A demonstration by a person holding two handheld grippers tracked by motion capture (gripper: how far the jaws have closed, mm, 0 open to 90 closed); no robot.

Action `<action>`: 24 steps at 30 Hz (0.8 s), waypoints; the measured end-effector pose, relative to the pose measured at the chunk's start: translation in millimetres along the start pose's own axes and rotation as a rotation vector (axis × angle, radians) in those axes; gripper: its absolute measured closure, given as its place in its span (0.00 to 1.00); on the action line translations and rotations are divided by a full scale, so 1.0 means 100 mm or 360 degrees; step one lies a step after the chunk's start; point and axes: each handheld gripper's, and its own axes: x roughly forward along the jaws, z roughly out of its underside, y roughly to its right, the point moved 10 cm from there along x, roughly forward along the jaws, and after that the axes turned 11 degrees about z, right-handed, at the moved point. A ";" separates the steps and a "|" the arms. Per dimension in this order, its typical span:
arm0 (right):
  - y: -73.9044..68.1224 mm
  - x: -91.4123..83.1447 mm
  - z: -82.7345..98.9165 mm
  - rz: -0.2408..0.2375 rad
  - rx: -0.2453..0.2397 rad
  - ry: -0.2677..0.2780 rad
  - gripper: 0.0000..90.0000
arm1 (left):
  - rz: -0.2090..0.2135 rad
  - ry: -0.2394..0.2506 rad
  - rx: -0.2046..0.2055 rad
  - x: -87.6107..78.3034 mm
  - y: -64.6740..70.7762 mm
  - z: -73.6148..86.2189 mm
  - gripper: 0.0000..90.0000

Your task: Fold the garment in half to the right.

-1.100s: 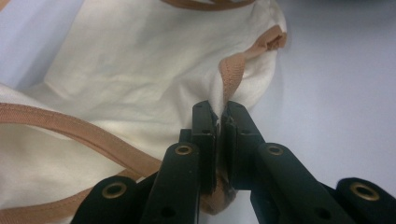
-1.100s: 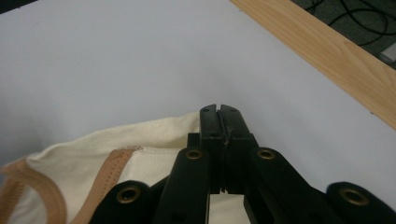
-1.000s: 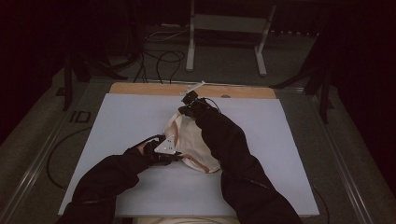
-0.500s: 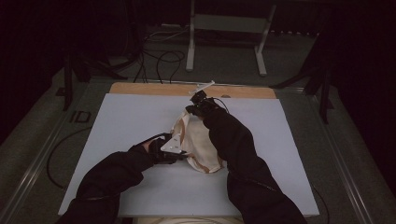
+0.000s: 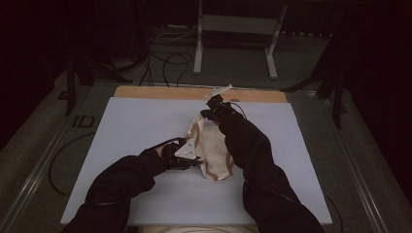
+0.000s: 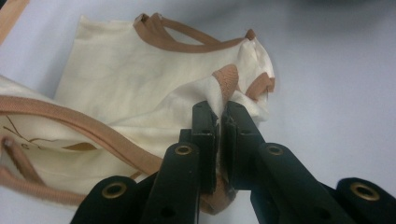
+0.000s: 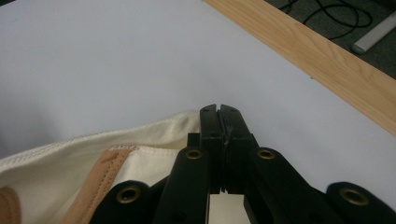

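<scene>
A pale blue-grey table (image 5: pixel 136 131) with a bare wooden strip (image 5: pixel 160 92) along its far edge carries one thing. A cream cloth bag (image 5: pixel 211 145) with tan straps lies crumpled near the middle, slightly toward the far edge.

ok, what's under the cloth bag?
The cloth bag lies on the white board, with both tools shut on its edges. Anything beneath the fabric is covered.

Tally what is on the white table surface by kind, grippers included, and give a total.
Cream cloth bag with tan straps: 1
Left gripper, shut on the bag: 1
Right gripper, shut on the bag's edge: 1
Total: 3
</scene>
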 end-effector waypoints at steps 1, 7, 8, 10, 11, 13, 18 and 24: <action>0.00 0.00 0.00 0.0000 0.0000 0.0000 0.99 | 0.0008 0.0001 0.0004 0.01 0.00 -0.01 0.94; 0.08 -0.05 0.04 0.0015 0.0007 0.0010 0.99 | 0.0020 -0.0001 0.0021 0.06 0.00 -0.07 0.94; 0.11 -0.07 0.06 0.0021 0.0021 0.0013 0.99 | 0.0024 -0.0006 0.0027 0.08 0.00 -0.09 0.94; 0.13 -0.09 0.08 0.0026 0.0031 0.0014 0.99 | 0.0026 -0.0007 0.0029 0.09 0.00 -0.10 0.94; 0.15 -0.09 0.09 0.0029 0.0034 0.0017 0.99 | 0.0030 -0.0013 0.0032 0.11 0.00 -0.12 0.94; 0.17 -0.10 0.11 0.0033 0.0043 0.0019 0.99 | 0.0035 -0.0017 0.0037 0.11 -0.01 -0.13 0.94; 0.23 -0.13 0.18 0.0040 0.0061 0.0023 0.99 | 0.0056 -0.0039 0.0047 0.19 -0.02 -0.16 0.94; 0.31 -0.16 0.29 0.0053 0.0090 0.0016 0.99 | 0.0083 -0.0057 0.0045 0.26 -0.01 -0.19 0.94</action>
